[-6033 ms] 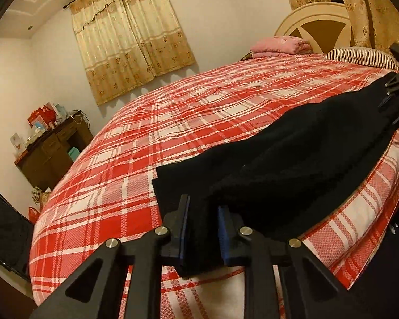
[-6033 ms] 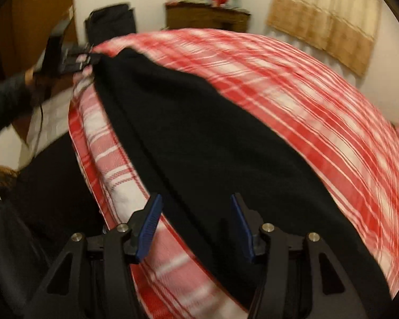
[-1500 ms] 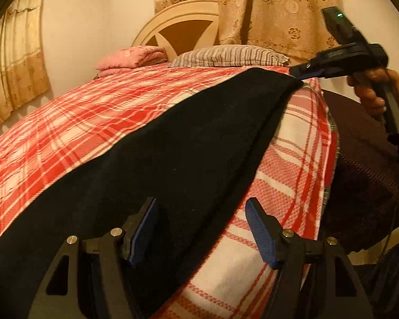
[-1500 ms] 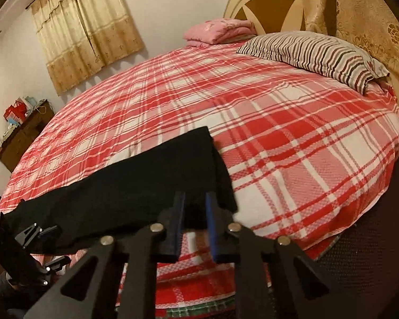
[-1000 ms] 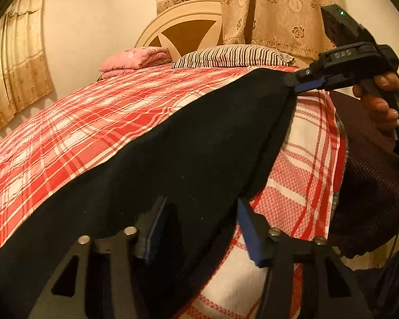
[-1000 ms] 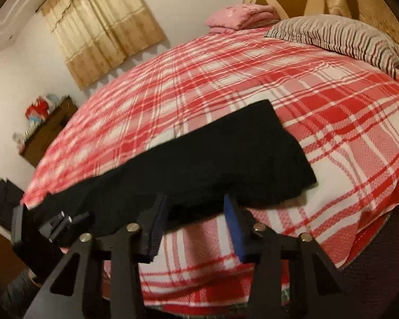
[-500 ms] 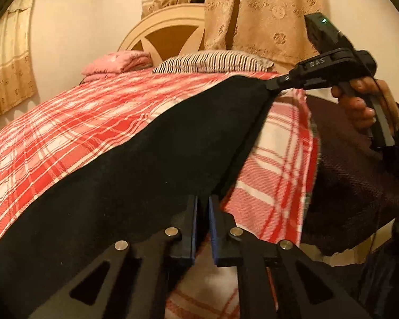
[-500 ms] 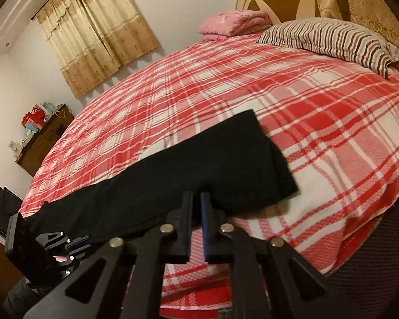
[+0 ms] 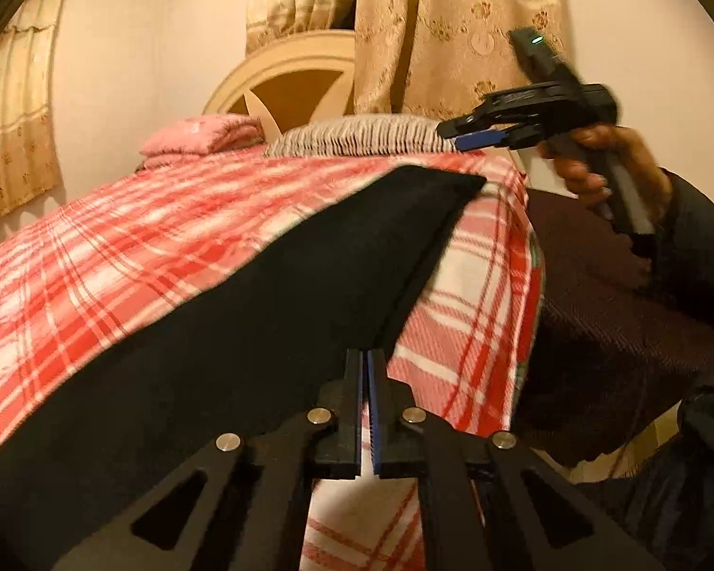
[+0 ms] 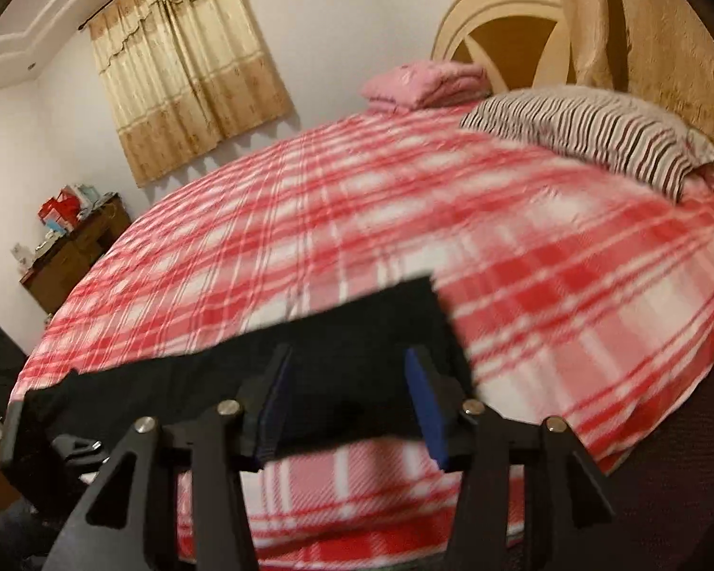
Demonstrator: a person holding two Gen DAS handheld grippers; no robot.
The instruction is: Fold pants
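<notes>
The black pants point(image 9: 242, 314) lie across the plaid bed point(image 9: 71, 257), their lower-left end cut off by the frame. The left gripper point(image 9: 367, 357) is clenched at the pants' near edge; whether it pinches cloth is unclear. The right gripper point(image 10: 347, 361), half a second ago clenched on the far end, has just been opening, jaws now apart above the dropped cloth.

Black pants point(image 9: 242, 314), plain dark fabric, laid out flat in a long band along the near edge of a red-and-white plaid bedspread point(image 9: 119, 238), one squared end lying towards the striped pillow point(image 10: 590, 133), the other end running off towards the foot.
</notes>
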